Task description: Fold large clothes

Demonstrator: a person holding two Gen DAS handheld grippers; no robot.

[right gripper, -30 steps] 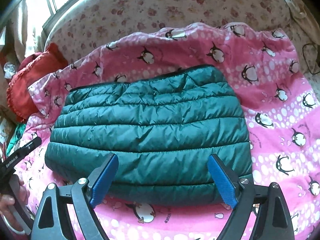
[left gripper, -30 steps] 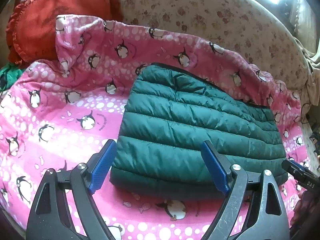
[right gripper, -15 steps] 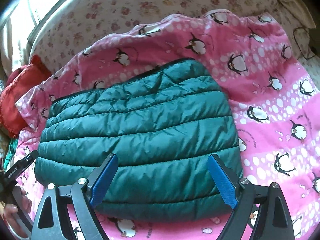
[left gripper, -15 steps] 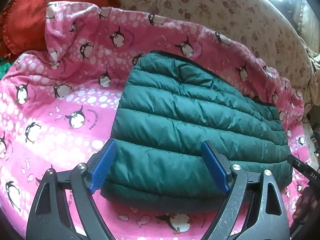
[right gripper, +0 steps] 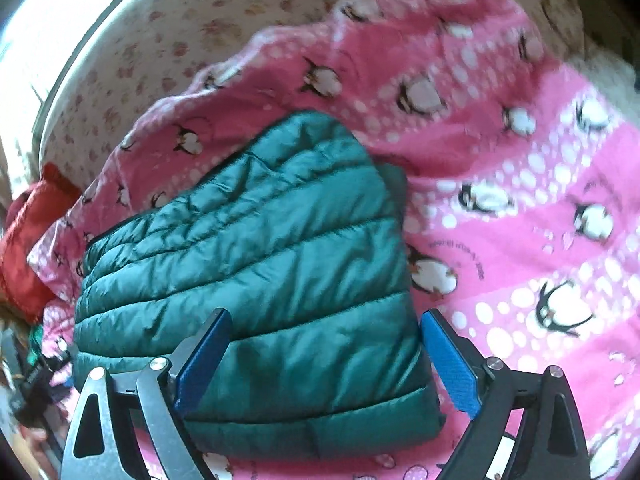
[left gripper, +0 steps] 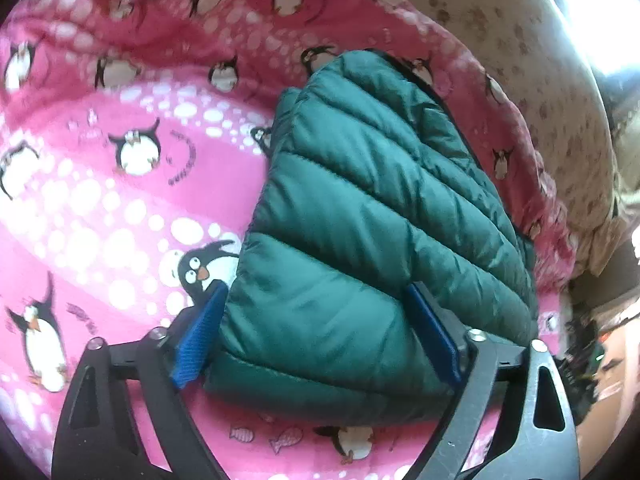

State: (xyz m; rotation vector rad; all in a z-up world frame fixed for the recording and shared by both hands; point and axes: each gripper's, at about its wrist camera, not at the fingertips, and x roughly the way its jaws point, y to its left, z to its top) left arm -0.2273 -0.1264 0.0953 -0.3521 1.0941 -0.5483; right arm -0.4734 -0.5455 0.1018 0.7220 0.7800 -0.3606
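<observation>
Green puffer jacket (left gripper: pixel 360 220) folded, near corners between both wide tools; left tool (left gripper: pixel 316 336) opening; contact unclear.

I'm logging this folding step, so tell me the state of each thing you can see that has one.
green puffer jacket: folded into a compact bundle, lying flat on the blanket.
penguin blanket: spread out, rumpled at its far edge.
left gripper: jaws opening, straddling the jacket's corner.
right gripper: open, astride the jacket's other corner.
</observation>
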